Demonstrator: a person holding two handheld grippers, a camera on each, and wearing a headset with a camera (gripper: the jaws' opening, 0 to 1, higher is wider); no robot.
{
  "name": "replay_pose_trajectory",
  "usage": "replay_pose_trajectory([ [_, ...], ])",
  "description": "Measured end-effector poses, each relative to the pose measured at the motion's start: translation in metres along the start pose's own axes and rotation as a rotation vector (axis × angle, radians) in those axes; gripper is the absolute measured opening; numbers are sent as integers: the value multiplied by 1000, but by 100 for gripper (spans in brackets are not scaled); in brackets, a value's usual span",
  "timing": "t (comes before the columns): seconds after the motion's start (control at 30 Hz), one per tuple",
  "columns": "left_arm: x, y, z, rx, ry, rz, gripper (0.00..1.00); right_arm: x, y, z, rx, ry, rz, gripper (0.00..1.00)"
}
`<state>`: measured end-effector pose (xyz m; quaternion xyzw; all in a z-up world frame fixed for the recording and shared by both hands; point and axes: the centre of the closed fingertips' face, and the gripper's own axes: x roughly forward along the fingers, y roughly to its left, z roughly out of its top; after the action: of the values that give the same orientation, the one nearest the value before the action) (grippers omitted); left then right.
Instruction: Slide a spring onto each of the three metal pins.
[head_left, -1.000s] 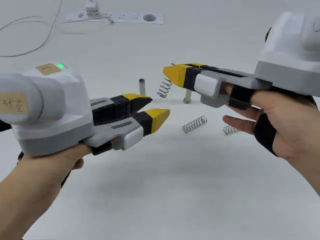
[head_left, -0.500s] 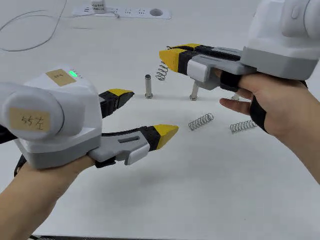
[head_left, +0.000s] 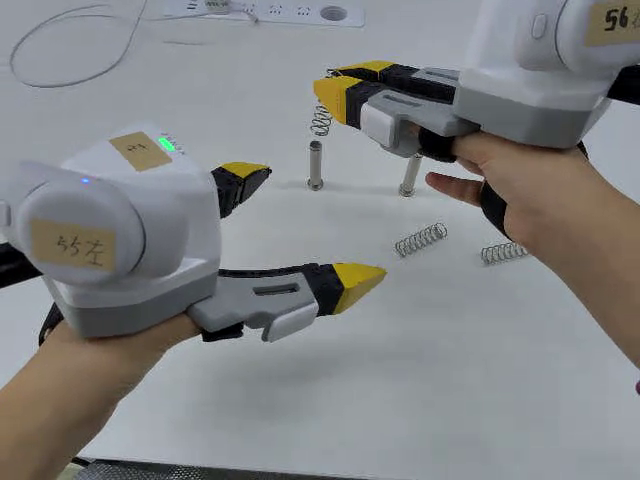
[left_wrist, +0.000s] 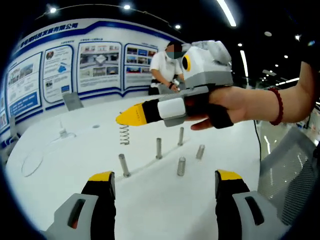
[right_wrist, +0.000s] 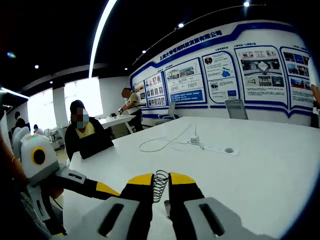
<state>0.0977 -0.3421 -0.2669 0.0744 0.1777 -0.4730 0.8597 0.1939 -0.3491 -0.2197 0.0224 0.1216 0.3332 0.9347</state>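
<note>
A spring (head_left: 320, 121) hangs upright from the clenched tips of the right gripper (head_left: 336, 88), just above the top of the left pin (head_left: 316, 165) and apart from it. The left gripper (head_left: 305, 228) is held low and near the person, jaws spread wide with nothing between them, well short of the pins.

The head view shows the left pin and a second pin (head_left: 410, 175), which stands partly behind the right hand (head_left: 530, 190). The left gripper view looks between its own two jaws and gives all three pins upright in a slanting row, the third pin (left_wrist: 180, 136) farthest back, with the right gripper reaching in from the right above them. The right gripper view shows the spring pinched between the yellow tips, a pin top just below it, and the left gripper off to its left.

Two loose springs (head_left: 420, 240) (head_left: 503, 252) lie on their sides to the right of the pins, well apart from each other. The table (head_left: 430, 380) is bare and open between the left gripper and the pins; its near edge runs along the bottom of the head view.

The table is white and smooth. A power strip (head_left: 290, 12) and a looped cable (head_left: 60, 45) lie at the far side. Beyond are blue-trimmed wall posters (right_wrist: 250, 67), ceiling lights and people at another table (right_wrist: 115, 120).
</note>
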Motion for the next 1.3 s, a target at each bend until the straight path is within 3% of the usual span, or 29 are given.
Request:
replay_pose_trajectory([
  [0.5,2,5,-2,-23,-1,12,99,19,-10,-18,-118,38,7,12],
  [0.8,2,5,-4,-39,8,6,100,21,-6,-24,-174,52,8,12],
  [1.0,1,5,-3,-36,5,10,100,24,-10,-29,-222,69,-19,12],
  [1.3,1,7,-3,-32,10,11,100,28,-9,-41,-242,102,-19,12],
])
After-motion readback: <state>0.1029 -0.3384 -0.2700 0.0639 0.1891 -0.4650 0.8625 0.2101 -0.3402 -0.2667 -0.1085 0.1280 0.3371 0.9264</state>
